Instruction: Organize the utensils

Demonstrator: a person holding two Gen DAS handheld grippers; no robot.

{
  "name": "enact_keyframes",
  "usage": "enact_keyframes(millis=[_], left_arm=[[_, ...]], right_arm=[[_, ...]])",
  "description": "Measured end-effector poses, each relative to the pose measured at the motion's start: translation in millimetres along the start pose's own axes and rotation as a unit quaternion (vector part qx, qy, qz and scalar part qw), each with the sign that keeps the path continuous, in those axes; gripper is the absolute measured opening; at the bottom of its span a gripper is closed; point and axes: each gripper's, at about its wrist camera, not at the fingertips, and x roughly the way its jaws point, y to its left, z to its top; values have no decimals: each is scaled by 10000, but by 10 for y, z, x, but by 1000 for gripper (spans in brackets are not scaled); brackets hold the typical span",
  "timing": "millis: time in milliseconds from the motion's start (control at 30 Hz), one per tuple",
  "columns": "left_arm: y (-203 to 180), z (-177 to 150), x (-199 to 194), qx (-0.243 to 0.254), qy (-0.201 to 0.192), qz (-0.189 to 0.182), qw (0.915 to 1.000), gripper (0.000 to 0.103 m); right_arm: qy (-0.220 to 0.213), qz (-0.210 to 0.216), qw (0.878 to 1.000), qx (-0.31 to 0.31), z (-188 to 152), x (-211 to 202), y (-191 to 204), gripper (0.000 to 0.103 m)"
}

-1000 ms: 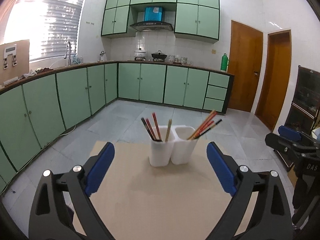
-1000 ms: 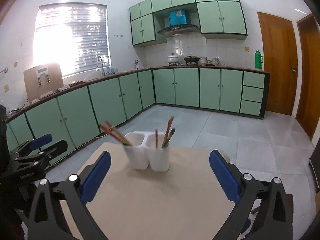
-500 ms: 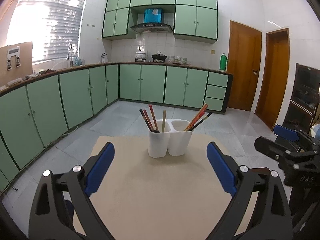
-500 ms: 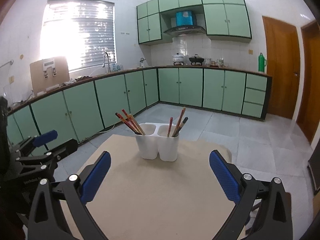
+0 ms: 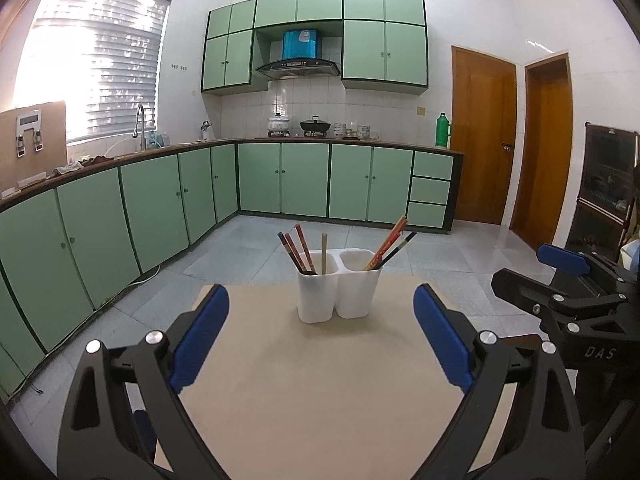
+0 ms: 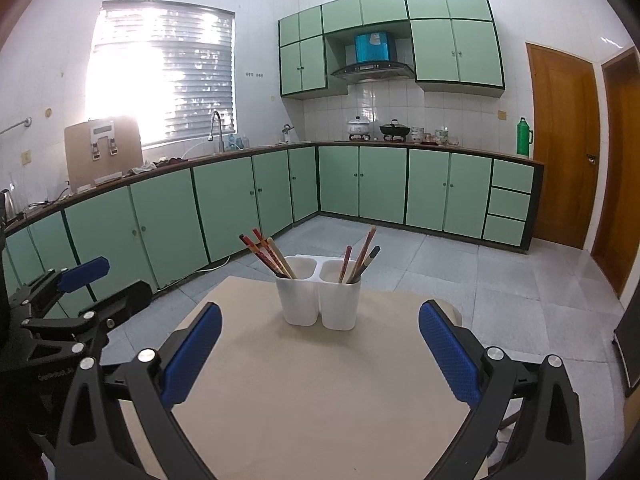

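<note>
While both of my grippers hang wide apart and empty, left gripper (image 5: 321, 336) and right gripper (image 6: 320, 350), the white twin-cup holder (image 5: 338, 294) stands on the far part of the beige table (image 5: 320, 400), chopsticks (image 5: 298, 252) leaning in both cups; I'd approach from above, pinching one stick near its top

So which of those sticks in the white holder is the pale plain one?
The pale chopstick standing nearly upright in the left cup of the white holder; the others are red or dark and lean outward.
</note>
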Motion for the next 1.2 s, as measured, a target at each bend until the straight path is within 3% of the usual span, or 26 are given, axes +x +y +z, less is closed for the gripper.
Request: enact_keyframes(millis=[1200], left_arm=[[69, -15, -5, -118, 5, -3, 9999, 91]], right_arm=[[29, 25, 10000, -15, -24, 52, 21, 97]])
